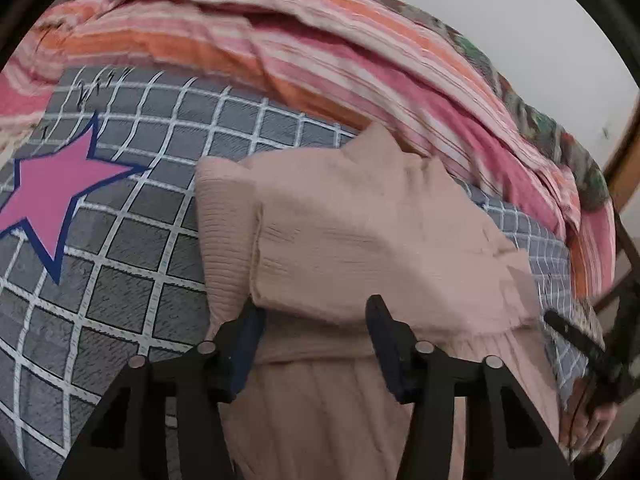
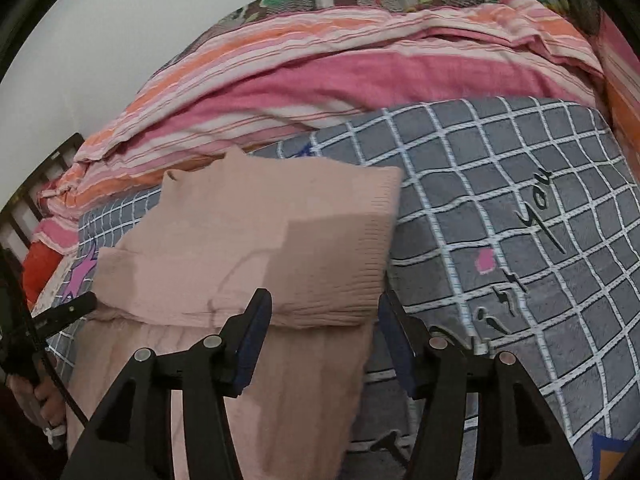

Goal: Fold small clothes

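While both cameras look down along their grippers, I see the garment [image 1: 360, 216], a pale pink ribbed knit, lying on the bed's grey checked blanket [image 1: 132, 272], its upper part doubled over the lower part. In the left wrist view it fills the centre and runs down to 6 o'clock between the fingers. My left gripper [image 1: 314, 318] has its jaws parted, one at each side of the folded edge; I cannot tell whether the pads press the cloth. In the right wrist view the garment sits from centre toward 7 o'clock. My right gripper [image 2: 324, 312] stands with jaws parted, released, one finger over the folded edge and the other over the blanket just beside it. The left gripper's finger pokes in at 9 o'clock there. A striped pink and orange quilt [image 2: 320, 80] is bunched along 12 o'clock. A pink star [image 1: 56, 196] marks the blanket at 9 o'clock in the left view.
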